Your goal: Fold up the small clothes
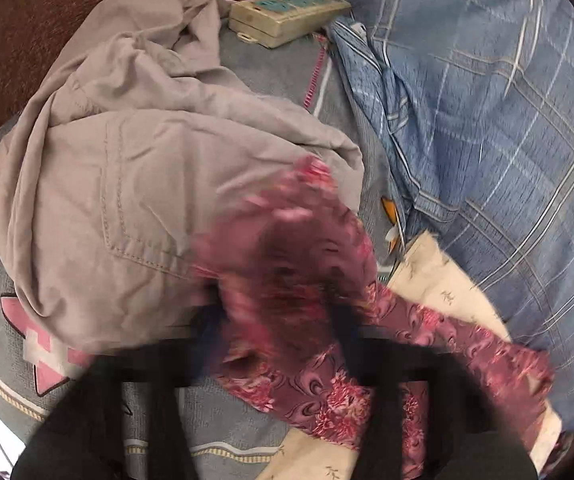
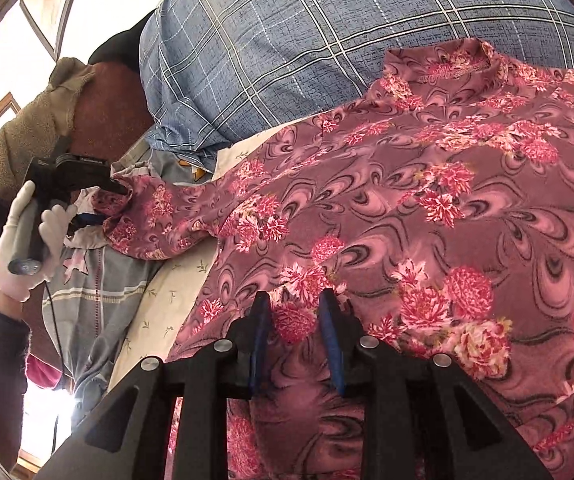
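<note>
Right wrist view: floral top spread on bed; right gripper pinches its hem, left gripper clamps the sleeve — sleeve fold in hand; next, carry sleeve across body.

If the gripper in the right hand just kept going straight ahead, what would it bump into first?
The right gripper would most likely meet the floral top first. Its fingers already sit over a bunched fold of that fabric, which spreads out ahead. Beyond lies the blue plaid pillow, though depth is hard to judge.
</note>
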The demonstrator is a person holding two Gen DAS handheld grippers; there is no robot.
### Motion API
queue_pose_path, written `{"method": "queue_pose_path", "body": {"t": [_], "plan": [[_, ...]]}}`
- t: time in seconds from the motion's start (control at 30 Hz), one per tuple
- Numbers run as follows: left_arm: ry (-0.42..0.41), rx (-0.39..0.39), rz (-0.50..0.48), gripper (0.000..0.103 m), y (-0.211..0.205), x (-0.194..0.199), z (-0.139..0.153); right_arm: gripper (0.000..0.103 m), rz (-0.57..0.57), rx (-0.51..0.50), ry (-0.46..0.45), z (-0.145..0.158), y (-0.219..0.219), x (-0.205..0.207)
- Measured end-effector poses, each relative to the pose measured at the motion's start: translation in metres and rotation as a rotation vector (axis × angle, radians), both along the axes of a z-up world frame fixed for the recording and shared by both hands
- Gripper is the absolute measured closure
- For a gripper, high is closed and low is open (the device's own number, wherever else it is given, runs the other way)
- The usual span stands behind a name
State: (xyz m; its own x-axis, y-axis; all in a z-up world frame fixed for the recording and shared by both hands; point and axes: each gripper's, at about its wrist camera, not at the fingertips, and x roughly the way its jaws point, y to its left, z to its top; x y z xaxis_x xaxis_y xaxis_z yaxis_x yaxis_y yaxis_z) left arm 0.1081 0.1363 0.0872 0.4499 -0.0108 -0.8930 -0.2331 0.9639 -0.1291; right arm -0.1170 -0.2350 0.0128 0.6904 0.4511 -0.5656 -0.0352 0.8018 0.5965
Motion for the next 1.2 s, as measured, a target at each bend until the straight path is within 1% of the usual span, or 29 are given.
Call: {"method": "queue_pose_path", "body": {"t": [0.07, 0.17, 0.3, 0.4, 0.5, 0.57, 0.67, 0.73, 0.8, 0.87, 0.97, 1.0, 1.03, 1.07, 1.1, 1.13, 1.17, 1.2], "plan": [[0.004, -0.076, -0.007, 0.100, 0.009, -0.002, 0.000, 0.076, 0.001, 0.008, -0.001, 0.000, -0.001, 0.000], [-0.013, -0.151, -0.012, 0.100, 0.020, -0.014, 0.007, 0.076, 0.001, 0.020, -0.005, -0.001, -0.002, 0.000], [-0.026, -0.235, -0.088, 0.100, 0.006, -0.037, 0.020, 0.076, 0.001, 0.031, -0.007, -0.001, -0.003, -0.001], [-0.016, -0.304, -0.173, 0.100, -0.021, -0.057, 0.027, 0.076, 0.000, 0.029, -0.001, 0.000, -0.003, -0.001], [0.012, -0.359, -0.263, 0.100, -0.060, -0.072, 0.027, 0.076, -0.002, 0.016, 0.025, 0.004, -0.003, 0.000], [0.034, -0.386, -0.322, 0.100, -0.088, -0.086, 0.026, 0.076, -0.009, -0.021, 0.041, 0.010, -0.003, -0.004], [0.063, -0.420, -0.415, 0.100, -0.130, -0.105, 0.019, 0.076, -0.043, -0.113, 0.031, 0.022, -0.009, -0.023], [0.097, -0.441, -0.473, 0.100, -0.159, -0.118, 0.006, 0.076, -0.063, -0.174, 0.028, 0.027, -0.019, -0.038], [0.140, -0.461, -0.531, 0.100, -0.185, -0.133, -0.012, 0.073, -0.101, -0.246, 0.035, 0.030, -0.031, -0.055], [0.213, -0.472, -0.584, 0.100, -0.211, -0.150, -0.041, 0.074, -0.129, -0.284, 0.049, 0.029, -0.045, -0.071], [0.308, -0.446, -0.612, 0.099, -0.229, -0.172, -0.084, 0.076, -0.152, -0.283, 0.080, 0.023, -0.062, -0.085], [0.331, -0.445, -0.620, 0.099, -0.230, -0.176, -0.092, 0.076, -0.157, -0.273, 0.092, 0.021, -0.066, -0.088], [0.335, -0.450, -0.629, 0.098, -0.227, -0.183, -0.094, 0.076, -0.161, -0.255, 0.096, 0.021, -0.070, -0.090], [0.323, -0.467, -0.645, 0.095, -0.223, -0.187, -0.092, 0.076, -0.166, -0.238, 0.097, 0.022, -0.074, -0.092], [0.302, -0.487, -0.668, 0.085, -0.216, -0.191, -0.085, 0.075, -0.175, -0.218, 0.097, 0.023, -0.077, -0.093], [0.273, -0.519, -0.697, 0.075, -0.207, -0.194, -0.077, 0.072, -0.189, -0.188, 0.092, 0.026, -0.081, -0.092], [0.237, -0.548, -0.719, 0.049, -0.196, -0.198, -0.068, 0.068, -0.195, -0.154, 0.085, 0.029, -0.083, -0.090], [0.190, -0.570, -0.719, 0.037, -0.182, -0.201, -0.060, 0.066, -0.192, -0.111, 0.075, 0.030, -0.086, -0.087]]}}
